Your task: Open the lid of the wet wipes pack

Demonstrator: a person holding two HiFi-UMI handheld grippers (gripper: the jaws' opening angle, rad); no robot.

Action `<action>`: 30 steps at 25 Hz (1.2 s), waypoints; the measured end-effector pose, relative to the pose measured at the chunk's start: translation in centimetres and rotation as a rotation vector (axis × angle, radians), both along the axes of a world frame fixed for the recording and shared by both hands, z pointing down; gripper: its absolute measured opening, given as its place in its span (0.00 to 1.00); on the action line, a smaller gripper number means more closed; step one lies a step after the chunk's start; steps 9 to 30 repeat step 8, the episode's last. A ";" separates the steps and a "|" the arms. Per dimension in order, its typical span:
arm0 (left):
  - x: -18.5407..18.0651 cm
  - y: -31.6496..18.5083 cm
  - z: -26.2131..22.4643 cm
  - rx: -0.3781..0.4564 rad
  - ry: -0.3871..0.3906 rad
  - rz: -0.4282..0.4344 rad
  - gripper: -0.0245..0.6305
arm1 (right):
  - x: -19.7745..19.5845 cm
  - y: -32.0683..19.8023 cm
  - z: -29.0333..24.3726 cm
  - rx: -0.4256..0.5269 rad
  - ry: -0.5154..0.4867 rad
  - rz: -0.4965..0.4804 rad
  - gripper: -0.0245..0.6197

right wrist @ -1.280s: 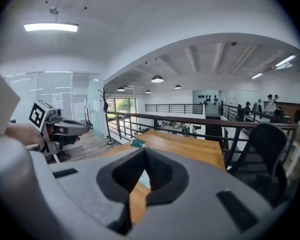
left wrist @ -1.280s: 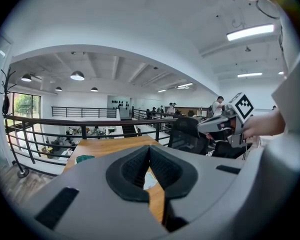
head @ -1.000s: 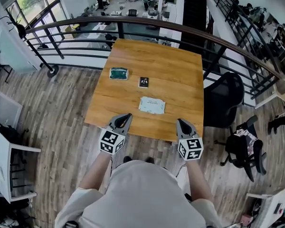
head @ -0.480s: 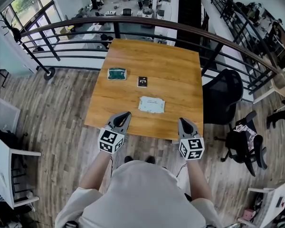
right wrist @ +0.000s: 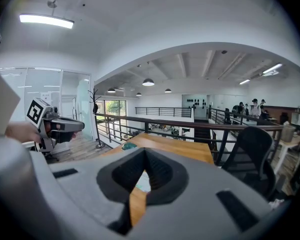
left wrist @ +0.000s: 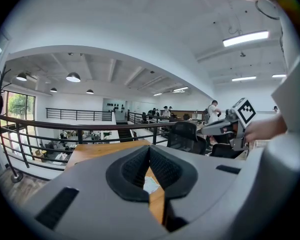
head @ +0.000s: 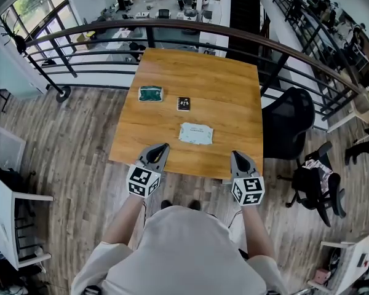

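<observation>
The wet wipes pack (head: 196, 134), pale with a flat lid on top, lies on the wooden table (head: 234, 97) a little beyond its near edge. Its lid looks shut. My left gripper (head: 162, 148) hovers at the near edge, to the left of and nearer than the pack, with its jaws shut on nothing. On the other side, my right gripper (head: 235, 156) is level with it, also shut and empty. In the left gripper view, a sliver of the pack (left wrist: 150, 184) shows below the closed tips (left wrist: 149, 149). The right gripper view shows the same sliver of pack (right wrist: 142, 182) under its tips (right wrist: 146, 152).
A green packet (head: 150, 93) and a small black card-like item (head: 184, 104) lie farther back on the table. A dark railing (head: 234, 35) runs behind the table. A black office chair (head: 292, 125) stands to the right, on the wooden floor.
The head view has shifted slightly. Both grippers keep their places at the table's near edge, and the pack has not moved.
</observation>
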State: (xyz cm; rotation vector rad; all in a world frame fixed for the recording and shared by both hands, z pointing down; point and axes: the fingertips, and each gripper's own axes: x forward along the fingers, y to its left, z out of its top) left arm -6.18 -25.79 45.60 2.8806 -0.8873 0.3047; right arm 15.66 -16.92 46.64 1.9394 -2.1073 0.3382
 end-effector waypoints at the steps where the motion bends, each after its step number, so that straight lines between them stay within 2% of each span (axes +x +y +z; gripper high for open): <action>1: 0.0 0.0 -0.1 0.000 0.000 -0.001 0.03 | 0.1 0.0 -0.1 0.001 0.000 0.001 0.04; 30: 0.3 0.0 -0.3 0.007 0.001 -0.009 0.03 | 0.7 0.2 -0.3 0.006 0.003 0.000 0.04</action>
